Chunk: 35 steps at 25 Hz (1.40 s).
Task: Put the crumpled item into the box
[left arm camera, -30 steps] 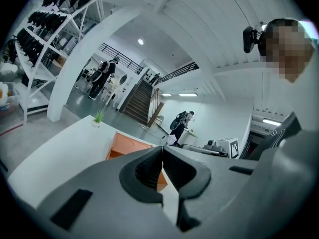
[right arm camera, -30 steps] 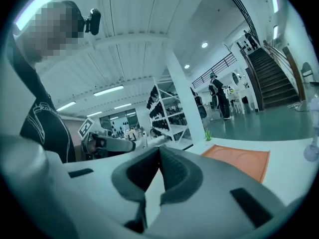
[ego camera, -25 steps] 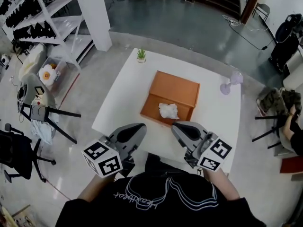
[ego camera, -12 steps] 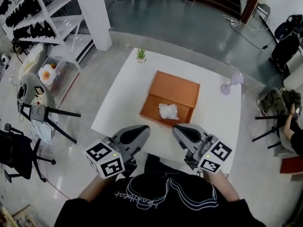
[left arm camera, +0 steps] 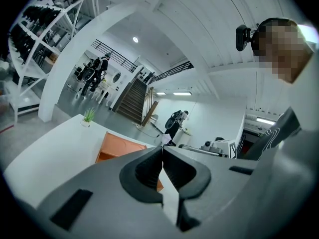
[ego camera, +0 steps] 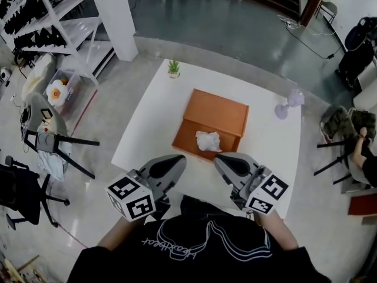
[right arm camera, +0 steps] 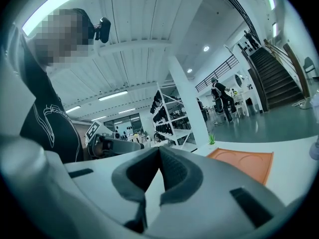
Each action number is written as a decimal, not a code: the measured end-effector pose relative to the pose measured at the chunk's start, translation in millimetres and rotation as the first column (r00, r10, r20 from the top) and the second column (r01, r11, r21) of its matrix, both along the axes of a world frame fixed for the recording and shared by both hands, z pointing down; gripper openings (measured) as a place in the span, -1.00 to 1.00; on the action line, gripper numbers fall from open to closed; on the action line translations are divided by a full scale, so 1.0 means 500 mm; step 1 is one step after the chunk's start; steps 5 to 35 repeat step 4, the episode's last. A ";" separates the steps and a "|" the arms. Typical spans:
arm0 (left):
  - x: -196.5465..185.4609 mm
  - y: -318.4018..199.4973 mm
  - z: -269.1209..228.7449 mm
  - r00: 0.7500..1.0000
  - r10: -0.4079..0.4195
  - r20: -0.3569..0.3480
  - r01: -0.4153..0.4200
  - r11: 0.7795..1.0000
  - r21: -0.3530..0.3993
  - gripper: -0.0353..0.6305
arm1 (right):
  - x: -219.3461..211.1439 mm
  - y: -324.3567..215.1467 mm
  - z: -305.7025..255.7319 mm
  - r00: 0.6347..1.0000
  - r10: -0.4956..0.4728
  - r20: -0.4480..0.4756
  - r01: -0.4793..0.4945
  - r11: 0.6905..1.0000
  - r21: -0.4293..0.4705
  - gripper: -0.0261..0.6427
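Observation:
The orange box lies open in the middle of the white table. A crumpled white item rests inside its near half. My left gripper hovers over the table's near edge, left of the box front, with its jaws shut on nothing. To its right, my right gripper is also shut and empty, just short of the box. In the left gripper view the shut jaws point toward the box. The right gripper view shows the closed jaws and the orange lid.
A small potted plant stands at the table's far edge and a pale purple fan at its right side. Chairs and white shelving stand to the left, beside a pillar. A person's sleeve shows at far right.

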State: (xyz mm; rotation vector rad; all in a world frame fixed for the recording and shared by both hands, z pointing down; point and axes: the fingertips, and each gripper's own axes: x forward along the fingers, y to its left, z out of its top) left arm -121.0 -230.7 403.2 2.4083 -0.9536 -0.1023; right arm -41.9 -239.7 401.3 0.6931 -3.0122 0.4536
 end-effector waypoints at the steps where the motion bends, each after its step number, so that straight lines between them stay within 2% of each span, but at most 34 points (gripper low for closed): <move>1: 0.001 -0.006 0.003 1.000 0.000 0.002 0.000 1.000 0.000 -0.88 | 0.001 -0.006 0.003 1.000 0.000 -0.004 0.000 1.000 -0.002 -0.91; 35: 0.005 -0.023 0.012 1.000 -0.001 0.007 0.001 1.000 -0.007 -0.88 | 0.007 -0.023 0.015 1.000 0.004 -0.021 -0.004 1.000 -0.005 -0.91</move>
